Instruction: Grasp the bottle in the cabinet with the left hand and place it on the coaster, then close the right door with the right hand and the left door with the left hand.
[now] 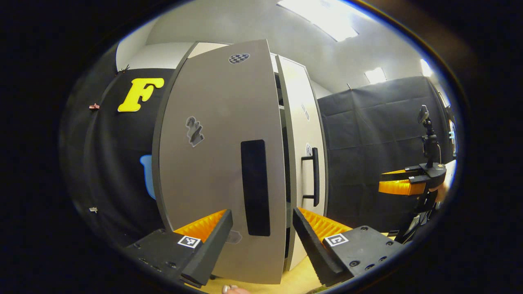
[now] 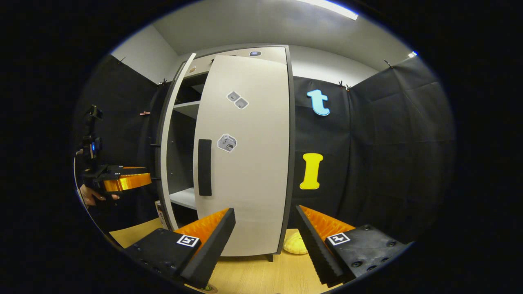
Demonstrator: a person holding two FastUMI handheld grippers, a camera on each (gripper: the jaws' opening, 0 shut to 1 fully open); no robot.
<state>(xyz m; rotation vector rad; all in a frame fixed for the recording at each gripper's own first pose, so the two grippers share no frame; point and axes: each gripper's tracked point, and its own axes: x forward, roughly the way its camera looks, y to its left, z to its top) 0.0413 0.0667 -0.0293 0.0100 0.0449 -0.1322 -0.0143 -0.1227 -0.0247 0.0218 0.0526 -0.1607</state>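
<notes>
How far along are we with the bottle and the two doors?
Done, apparently: the right grey cabinet door looks closed or nearly so. In hand: the open, empty left gripper faces the left grey cabinet door, which stands ajar. The right gripper is open and empty. Left: push that door shut. The bottle's placement cannot be confirmed.

A pale yellow, ridged, shell-shaped object (image 2: pixel 295 244) lay on the light wooden tabletop (image 2: pixel 261 277) near the right, while bright rectangular ceiling light panels (image 1: pixel 327 20) glowed far overhead against the grey ceiling (image 1: pixel 245 24).
</notes>
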